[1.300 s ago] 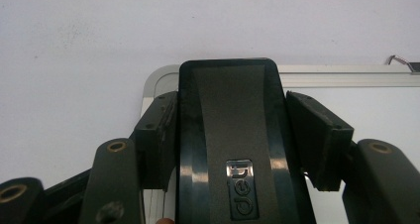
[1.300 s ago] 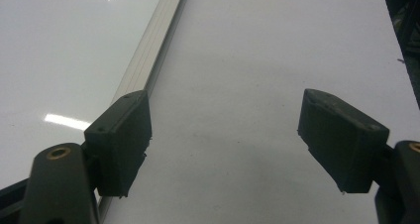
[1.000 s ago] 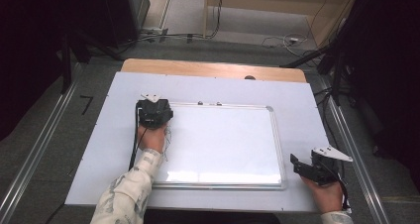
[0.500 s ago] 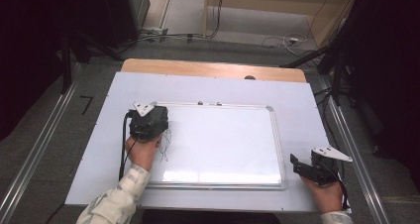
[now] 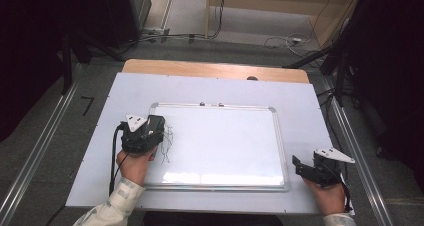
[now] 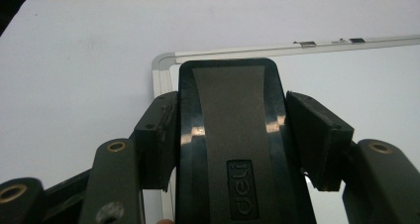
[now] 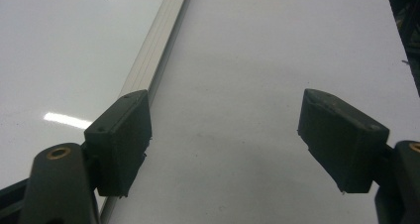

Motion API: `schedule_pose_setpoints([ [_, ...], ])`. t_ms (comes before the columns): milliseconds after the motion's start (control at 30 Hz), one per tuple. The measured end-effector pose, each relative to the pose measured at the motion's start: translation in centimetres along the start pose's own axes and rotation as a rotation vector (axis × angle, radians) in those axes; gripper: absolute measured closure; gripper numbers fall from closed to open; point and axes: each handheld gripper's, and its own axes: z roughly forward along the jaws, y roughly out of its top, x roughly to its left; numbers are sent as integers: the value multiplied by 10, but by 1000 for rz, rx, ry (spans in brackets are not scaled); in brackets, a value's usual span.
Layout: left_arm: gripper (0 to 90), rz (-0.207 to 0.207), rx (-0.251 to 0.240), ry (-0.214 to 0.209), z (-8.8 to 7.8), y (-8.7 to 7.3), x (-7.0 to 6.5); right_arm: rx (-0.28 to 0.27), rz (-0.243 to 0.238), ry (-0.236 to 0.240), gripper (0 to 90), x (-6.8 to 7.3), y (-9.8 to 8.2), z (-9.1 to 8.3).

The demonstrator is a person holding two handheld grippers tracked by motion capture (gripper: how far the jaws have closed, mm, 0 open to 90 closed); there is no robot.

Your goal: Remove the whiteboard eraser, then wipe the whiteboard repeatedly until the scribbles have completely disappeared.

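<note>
The left gripper sits over the left edge of the whiteboard, its jaws clamped on a black whiteboard eraser. In the left gripper view the eraser stands between the two black pads, which press on its long sides; its grey centre strip carries a raised "deli" logo, read lengthwise near the bottom. Beyond the eraser's far end lies the rounded far-left corner of the board's aluminium frame, with two small clips on the far rail.

Just right of the eraser in the high view, thin black scribbles mark the board's left side; they are too small to read as writing. The rest of the board's surface looks white and glossy, with a light glare near its near edge.

The right gripper rests on the white table cover, near the board's near-right corner and just outside the frame. Its jaws stand well apart with nothing between them, the left pad close to the frame rail.
</note>
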Motion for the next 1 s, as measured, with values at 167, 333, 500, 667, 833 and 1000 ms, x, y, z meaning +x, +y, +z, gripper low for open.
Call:
schedule_pose_setpoints([
  [167, 409, -4, -7, -13, -8, -3, 1, 0, -3, 0, 196, 0, 0, 0],
  [333, 409, -1, 0, -28, -13, -7, 1, 1, -2, -1, 196, 0, 0, 1],
  [500, 409, 13, 21, -53, -15, -13, 0, -2, -5, 0, 197, 1, 0, 1],
  [667, 409, 39, 40, -77, -14, -17, -5, -1, -3, -3, 197, 1, 0, 0],
  [833, 409, 62, 51, -98, -14, -22, -11, 0, -5, -5, 197, 1, 0, 1],
  [1000, 409, 89, 55, -114, -15, -27, -17, 3, -4, -7, 196, 1, 0, 1],
])
